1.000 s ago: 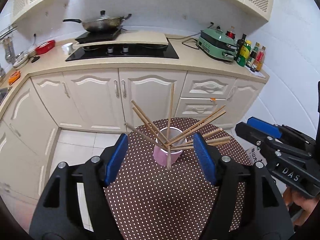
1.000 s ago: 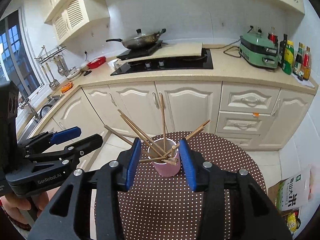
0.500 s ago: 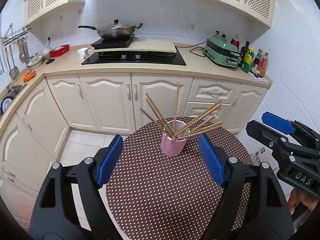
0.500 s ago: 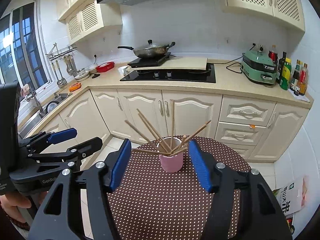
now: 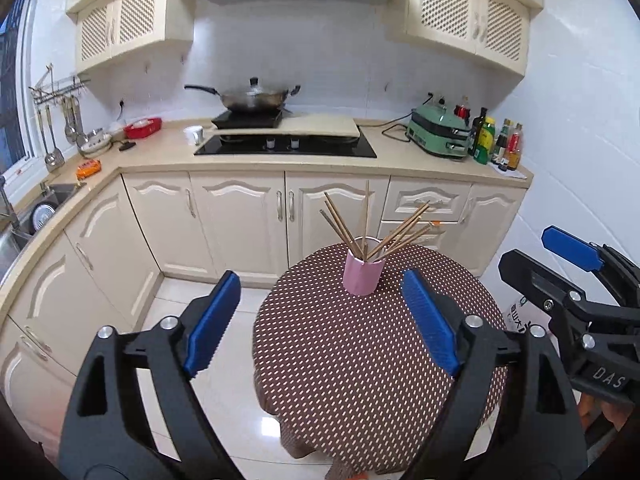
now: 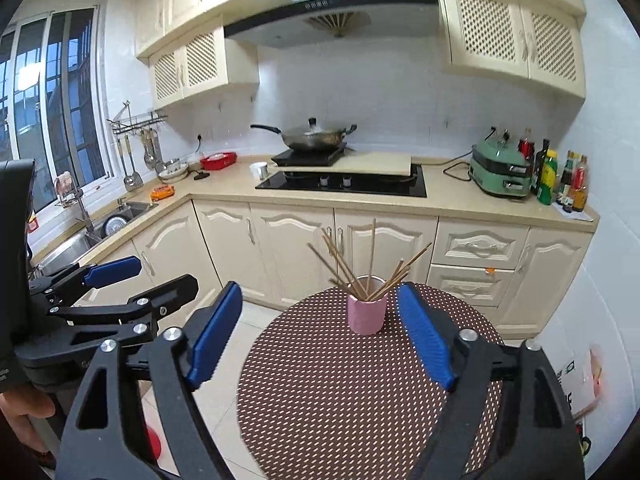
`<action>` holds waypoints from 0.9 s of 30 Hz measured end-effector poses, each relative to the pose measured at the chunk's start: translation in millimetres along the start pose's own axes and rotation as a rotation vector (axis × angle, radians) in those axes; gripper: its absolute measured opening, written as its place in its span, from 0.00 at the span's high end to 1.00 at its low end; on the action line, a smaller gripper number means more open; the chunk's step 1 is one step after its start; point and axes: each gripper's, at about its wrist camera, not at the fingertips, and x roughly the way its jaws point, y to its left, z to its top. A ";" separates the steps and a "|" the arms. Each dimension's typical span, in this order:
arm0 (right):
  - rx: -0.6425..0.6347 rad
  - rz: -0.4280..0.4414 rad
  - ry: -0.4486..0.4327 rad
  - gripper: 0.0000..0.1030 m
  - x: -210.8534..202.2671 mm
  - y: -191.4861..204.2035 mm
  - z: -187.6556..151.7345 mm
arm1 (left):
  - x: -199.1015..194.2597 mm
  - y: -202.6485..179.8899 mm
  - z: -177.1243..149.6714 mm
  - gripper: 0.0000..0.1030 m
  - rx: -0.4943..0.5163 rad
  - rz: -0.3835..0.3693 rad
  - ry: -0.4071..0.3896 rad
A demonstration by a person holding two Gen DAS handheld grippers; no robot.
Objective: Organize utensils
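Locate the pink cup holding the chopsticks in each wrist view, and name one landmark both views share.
Left wrist view: the pink cup stands at the far edge of the dotted round table, right of centre, between the open blue pads.
Right wrist view: the pink cup stands at the table's far edge, near centre.
Shared landmark: the wok on the stove.

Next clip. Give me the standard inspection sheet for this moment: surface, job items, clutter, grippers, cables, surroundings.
Surface: round table under a brown dotted cloth.
Job's things: pink cup upright near the table's far edge, wooden chopsticks fanned out inside it.
Clutter: nothing seen on the table besides the cup.
Grippers: left gripper and right gripper both open, empty, short of the cup.
Cables: black cord on the counter by the green appliance.
Surroundings: cream cabinets, wok on the stove, bottles, sink.
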 end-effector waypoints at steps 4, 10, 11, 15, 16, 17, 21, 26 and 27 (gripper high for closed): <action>-0.014 -0.015 -0.031 0.18 -33.8 28.4 -9.8 | -41.9 12.5 -14.8 0.16 -0.016 -0.008 -0.028; -0.036 -0.040 -0.087 0.16 -78.5 57.1 -24.0 | -105.3 25.4 -36.5 0.16 -0.019 0.011 -0.101; -0.036 -0.045 -0.098 0.15 -86.2 62.1 -26.4 | -117.0 26.7 -40.8 0.16 -0.016 0.014 -0.121; -0.039 -0.065 -0.134 0.14 -105.3 74.6 -34.1 | -139.6 30.4 -48.8 0.15 -0.015 0.018 -0.148; -0.041 -0.073 -0.142 0.12 -108.7 76.8 -34.8 | -146.0 30.9 -50.9 0.15 -0.014 0.021 -0.162; -0.042 -0.078 -0.149 0.11 -111.2 77.6 -35.3 | -149.9 31.5 -52.1 0.14 -0.012 0.022 -0.174; -0.038 -0.083 -0.162 0.09 -118.4 80.9 -37.0 | -161.5 34.5 -55.3 0.14 -0.003 0.022 -0.199; -0.046 -0.100 -0.177 0.09 -122.6 85.1 -41.7 | -162.7 37.4 -57.3 0.13 0.003 0.026 -0.217; -0.046 -0.102 -0.179 0.09 -124.1 86.1 -43.5 | -162.4 37.2 -57.7 0.13 0.004 0.026 -0.220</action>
